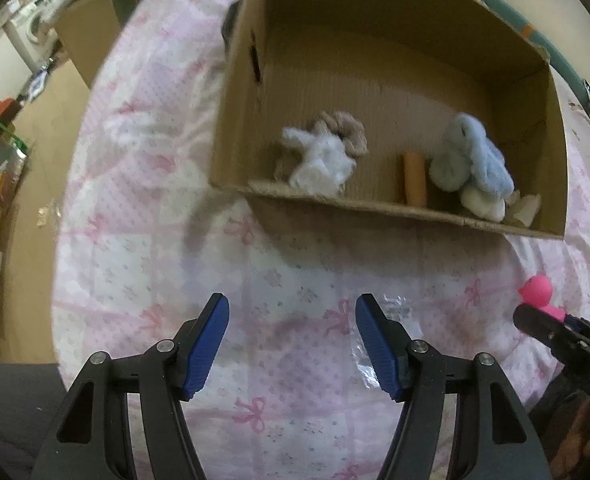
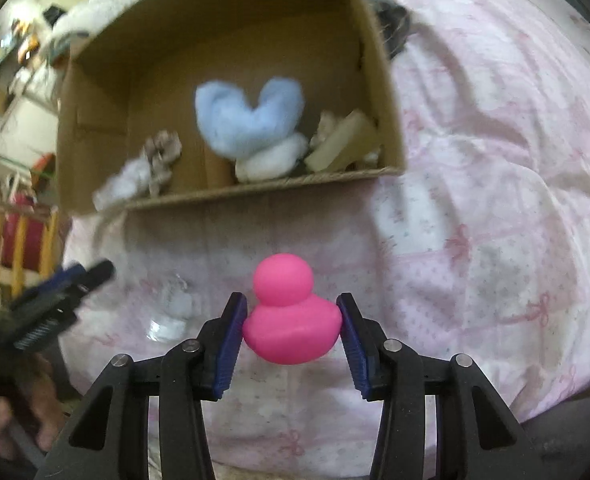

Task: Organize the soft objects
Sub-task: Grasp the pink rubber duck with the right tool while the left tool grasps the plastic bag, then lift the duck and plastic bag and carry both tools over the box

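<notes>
A pink bow-print quilt (image 1: 155,208) carries an open cardboard box (image 1: 375,208) holding a blue plush toy (image 2: 247,116). Before the box's near edge, the right gripper (image 2: 292,320) clamps a pink rubber duck (image 2: 289,316); the left gripper (image 1: 292,320) gapes wide, empty.

left wrist: faces cardboard box (image 1: 375,208), near | right wrist: same box (image 2: 255,192)

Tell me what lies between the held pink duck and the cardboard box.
Only the pink patterned bedspread lies between the pink duck, clamped in the right gripper, and the cardboard box. The right wrist view shows this.
</notes>
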Demonstrator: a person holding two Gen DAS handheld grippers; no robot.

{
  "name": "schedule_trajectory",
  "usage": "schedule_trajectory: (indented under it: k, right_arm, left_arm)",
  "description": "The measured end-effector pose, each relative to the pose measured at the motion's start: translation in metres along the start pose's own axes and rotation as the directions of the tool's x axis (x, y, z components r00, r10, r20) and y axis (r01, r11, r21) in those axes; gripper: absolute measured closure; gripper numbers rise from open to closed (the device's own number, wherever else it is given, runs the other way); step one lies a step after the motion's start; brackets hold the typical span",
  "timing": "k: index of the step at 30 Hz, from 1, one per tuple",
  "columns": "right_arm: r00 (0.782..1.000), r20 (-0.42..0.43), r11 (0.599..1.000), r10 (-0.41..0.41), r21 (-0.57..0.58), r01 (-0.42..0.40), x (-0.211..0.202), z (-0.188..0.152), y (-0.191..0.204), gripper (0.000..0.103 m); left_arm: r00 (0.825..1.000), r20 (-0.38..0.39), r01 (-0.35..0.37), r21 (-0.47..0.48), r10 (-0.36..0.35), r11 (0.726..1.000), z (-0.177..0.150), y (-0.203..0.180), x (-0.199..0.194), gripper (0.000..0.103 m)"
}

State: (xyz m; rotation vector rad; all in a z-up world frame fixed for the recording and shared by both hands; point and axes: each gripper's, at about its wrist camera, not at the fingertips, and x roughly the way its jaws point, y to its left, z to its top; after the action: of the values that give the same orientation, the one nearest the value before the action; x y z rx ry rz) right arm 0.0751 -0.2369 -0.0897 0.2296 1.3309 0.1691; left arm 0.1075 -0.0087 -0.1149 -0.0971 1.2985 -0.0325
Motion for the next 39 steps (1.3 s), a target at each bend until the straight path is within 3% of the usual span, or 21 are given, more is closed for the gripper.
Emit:
schedule_trajectory:
  k: [6, 13, 20, 21, 22, 23, 24, 26, 28, 39]
  right_arm:
    - [1.000, -0.001, 1.000, 0.018, 0.011, -0.018, 0.000, -0.001, 0.000, 0.054]
    - [1.000, -0.006, 1.000, 0.004, 0.020, -0.004, -0.001, -0.010, -0.007, 0.054]
    - [1.000, -0.009, 0.999, -0.004, 0.038, 0.005, 0.002, -0.009, -0.012, 0.054]
    - [1.000, -0.010, 0.999, -0.006, 0.035, 0.007, 0.003, -0.008, -0.011, 0.054]
    - [1.000, -0.011, 0.999, -0.008, 0.032, 0.008, 0.004, -0.008, -0.010, 0.054]
    - [1.000, -0.013, 1.000, -0.009, 0.029, 0.010, 0.009, -0.007, -0.005, 0.054]
    - [1.000, -0.014, 1.000, -0.010, 0.025, 0.011, 0.010, -0.006, -0.005, 0.054]
    - [1.000, -0.017, 1.000, -0.011, 0.019, 0.011, 0.013, -0.005, -0.001, 0.054]
    - [1.000, -0.018, 1.000, -0.011, 0.011, 0.012, 0.014, -0.005, 0.001, 0.054]
    - [1.000, -0.012, 1.000, -0.002, -0.013, 0.002, 0.016, -0.003, 0.006, 0.054]
  left_arm:
    - [0.989, -0.090, 0.120, 0.066, -0.114, 0.991, -0.005, -0.024, 0.019, 0.040]
    - [0.988, -0.124, 0.112, 0.153, -0.093, 0.982, -0.007, -0.053, 0.036, 0.040]
    - [0.994, -0.106, 0.024, 0.277, 0.006, 0.961, -0.014, -0.072, 0.056, 0.036]
    - [0.995, -0.101, 0.019, 0.281, 0.010, 0.959, -0.015, -0.073, 0.056, 0.037]
    - [0.995, -0.096, 0.009, 0.285, 0.019, 0.958, -0.014, -0.073, 0.057, 0.045]
    - [0.995, -0.089, -0.006, 0.291, 0.033, 0.957, -0.014, -0.072, 0.056, 0.058]
    - [0.996, -0.081, -0.014, 0.292, 0.040, 0.956, -0.014, -0.070, 0.055, 0.063]
    - [0.996, -0.074, -0.029, 0.275, 0.051, 0.961, -0.011, -0.064, 0.053, 0.088]
    - [0.996, -0.081, -0.026, 0.255, 0.048, 0.967, -0.010, -0.056, 0.052, 0.095]
    - [0.992, -0.028, -0.114, 0.155, 0.120, 0.981, -0.023, -0.012, 0.025, 0.098]
